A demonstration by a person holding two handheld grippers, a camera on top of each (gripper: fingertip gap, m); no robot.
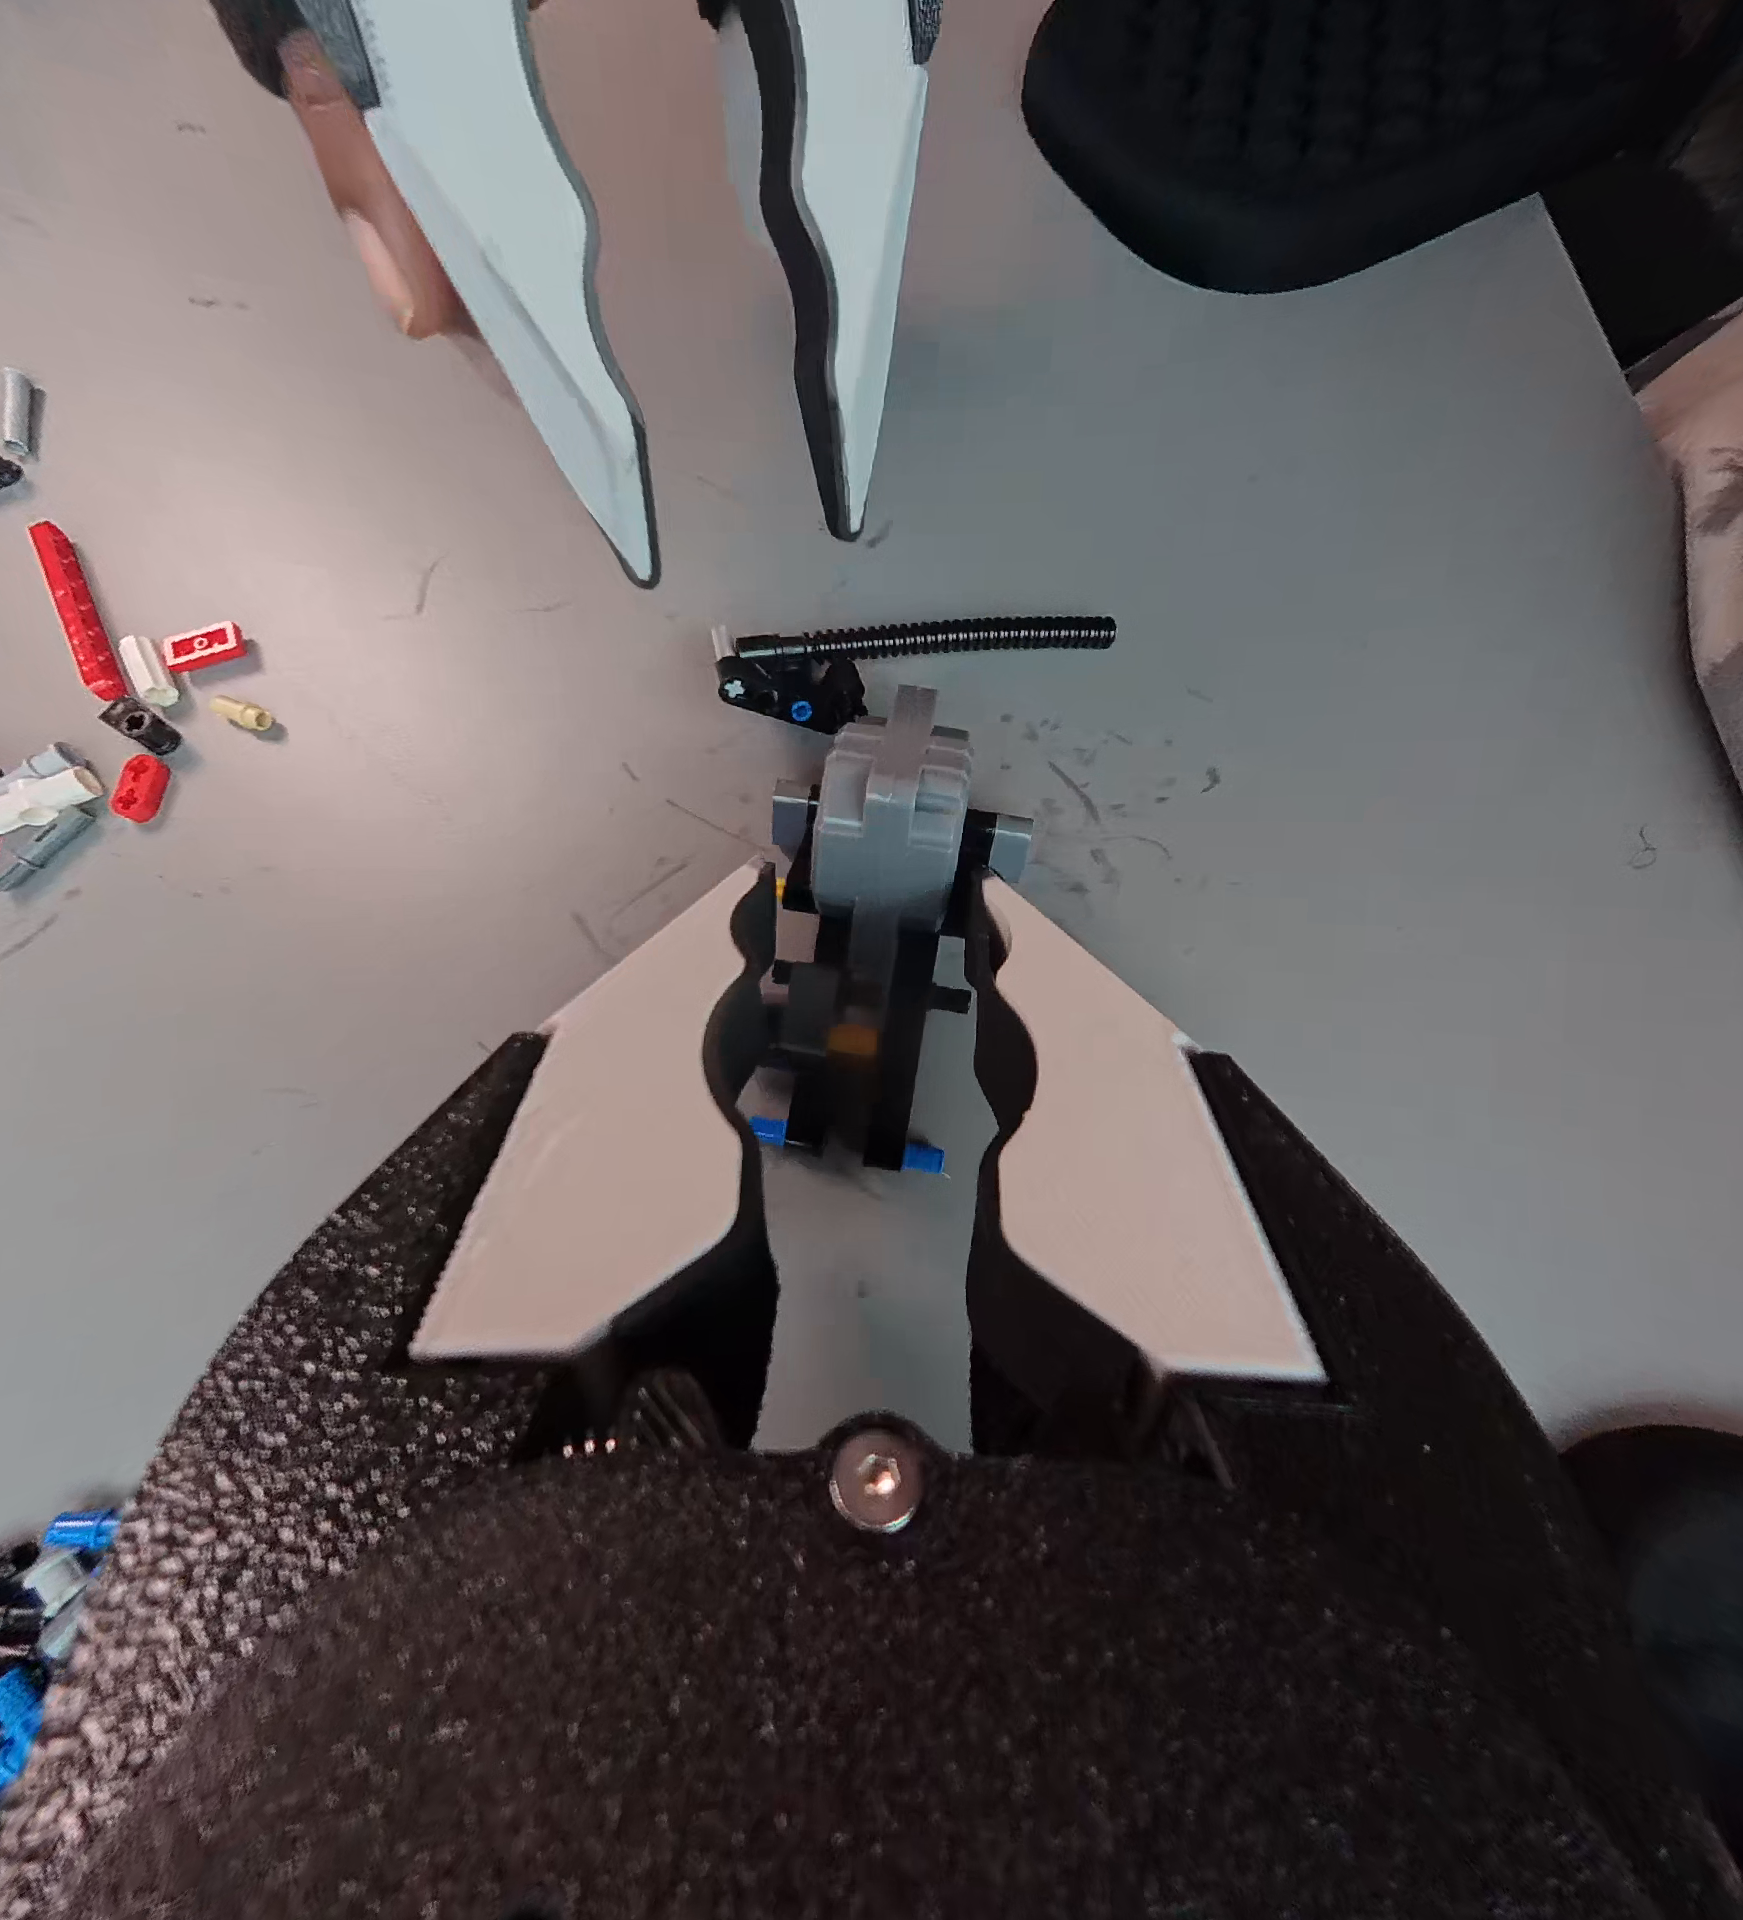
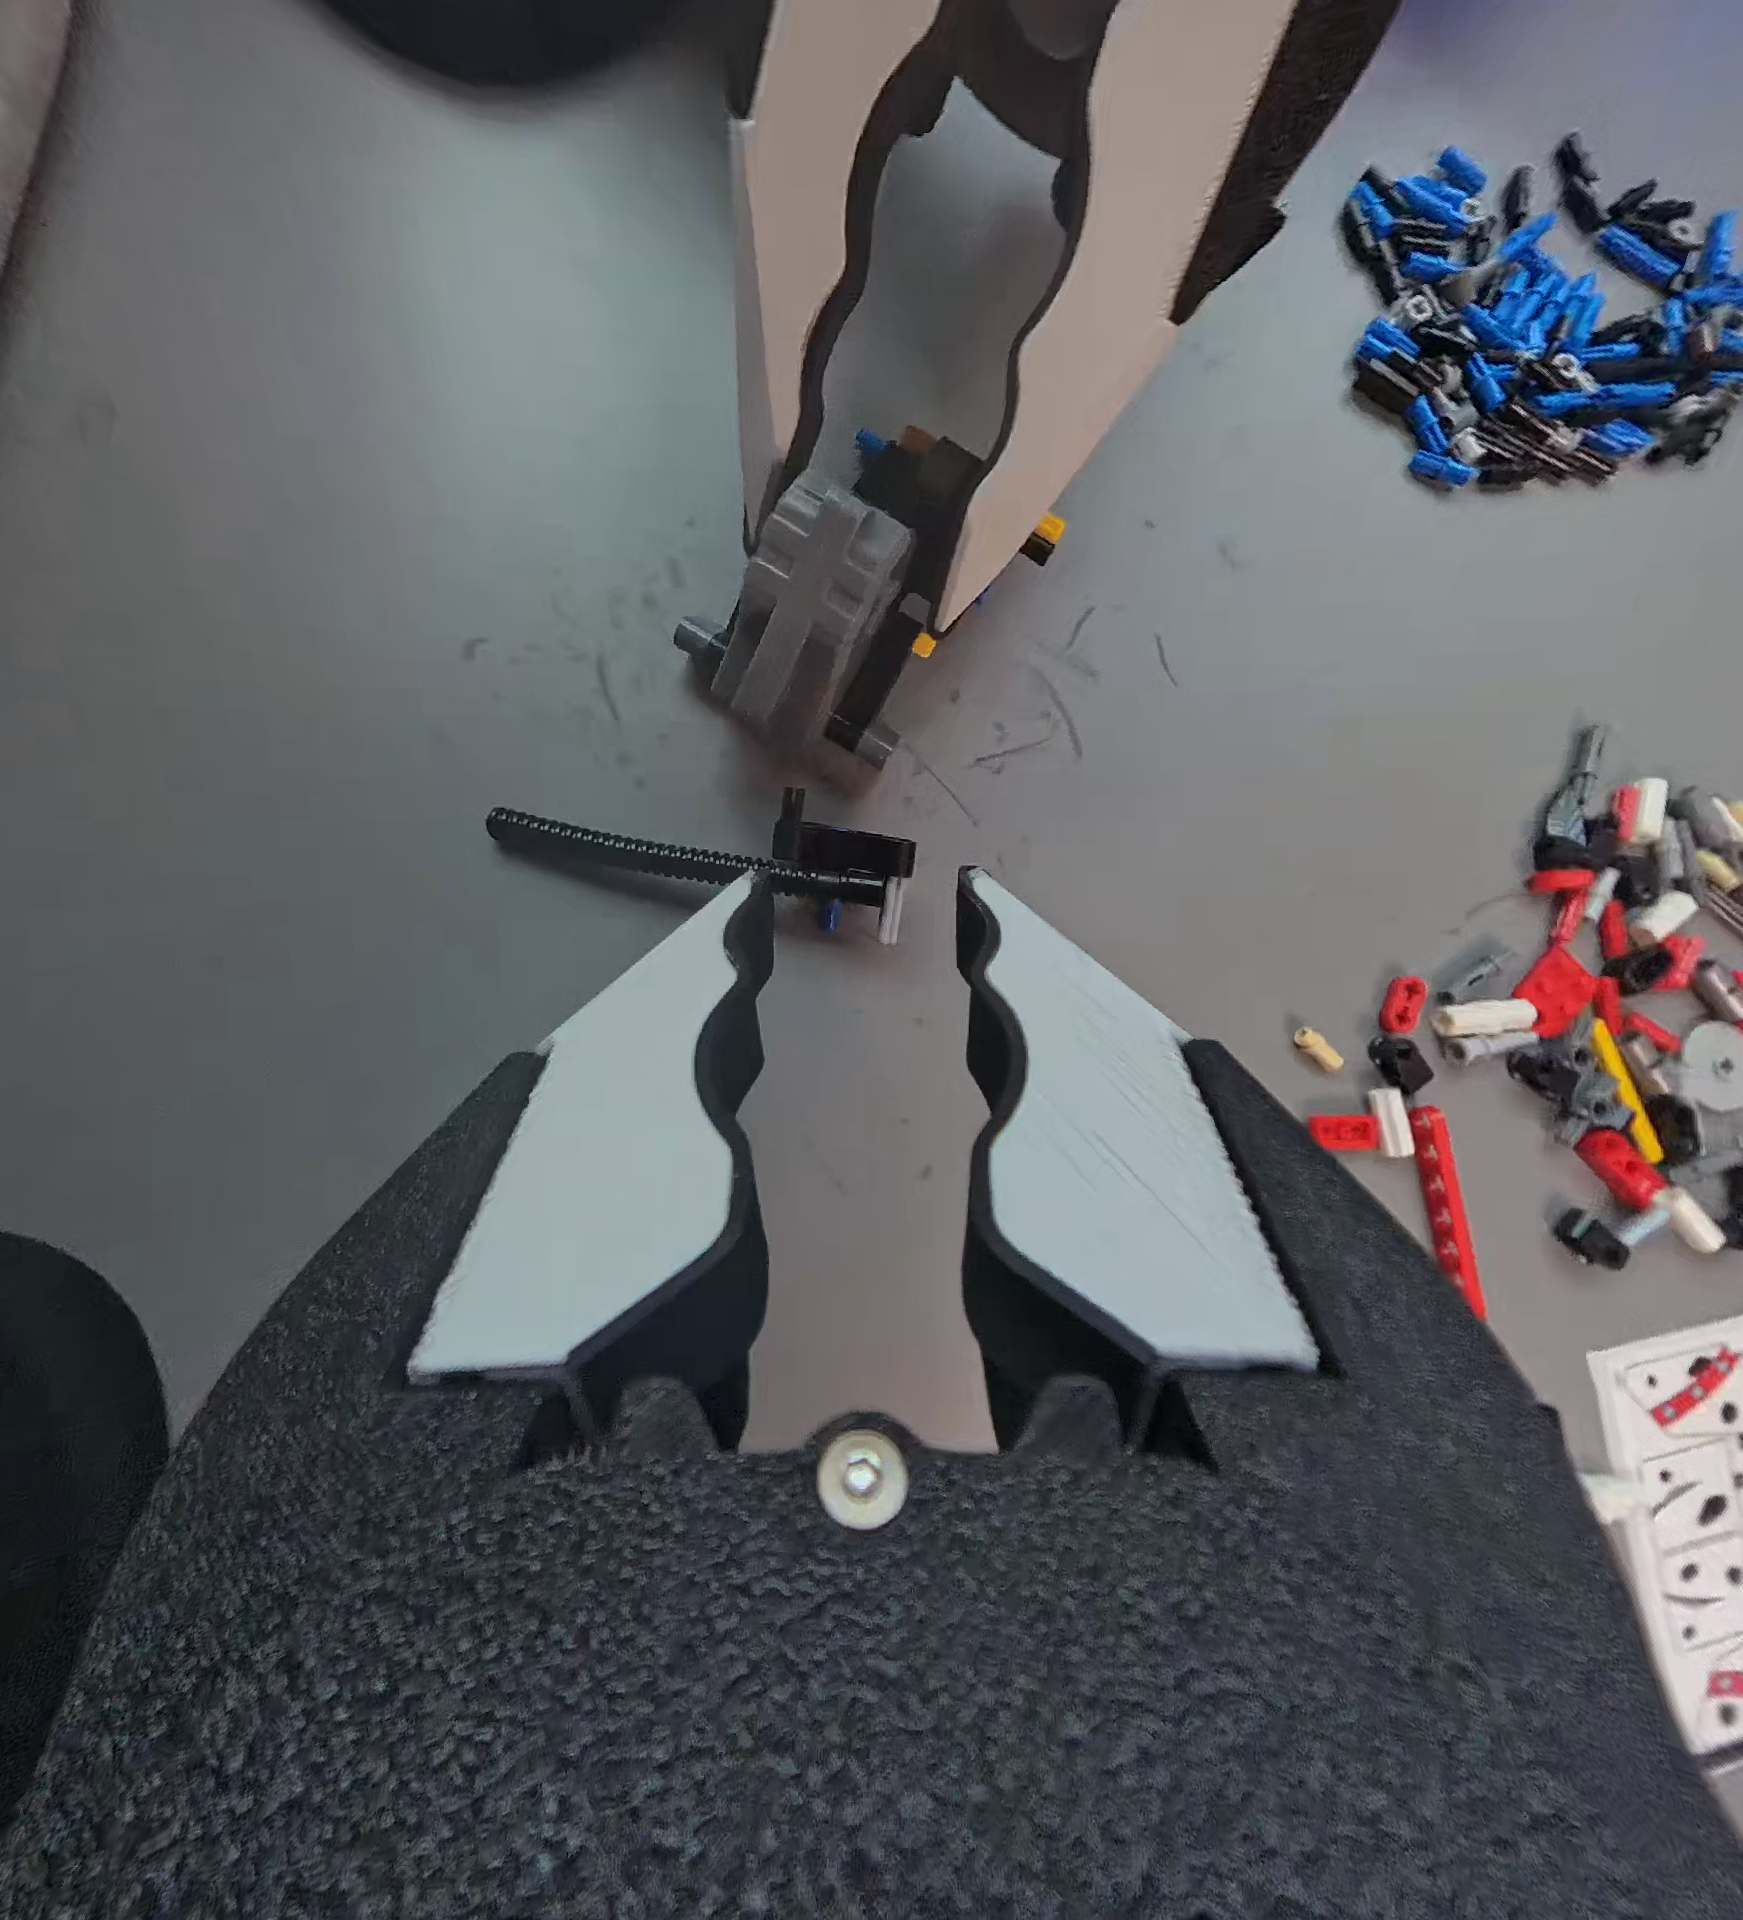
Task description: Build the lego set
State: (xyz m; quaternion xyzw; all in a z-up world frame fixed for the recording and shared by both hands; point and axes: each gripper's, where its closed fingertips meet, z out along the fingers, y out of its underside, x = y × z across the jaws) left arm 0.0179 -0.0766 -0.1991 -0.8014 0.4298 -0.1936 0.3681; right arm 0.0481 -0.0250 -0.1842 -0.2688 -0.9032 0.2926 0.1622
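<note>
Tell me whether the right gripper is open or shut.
Open. The right gripper shows bare table between its fingertips and grips nothing; the black ribbed hose piece lies just beyond them, beside its left fingertip.

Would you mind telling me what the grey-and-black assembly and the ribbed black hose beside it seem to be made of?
The grey-and-black assembly, held in the left tongs, looks like hard moulded plastic: crisp edges, a dull satin sheen. The ribbed black hose looks like softer, flexible plastic or rubber, judging by its fine ridges and slight bend, though that is uncertain.
</note>
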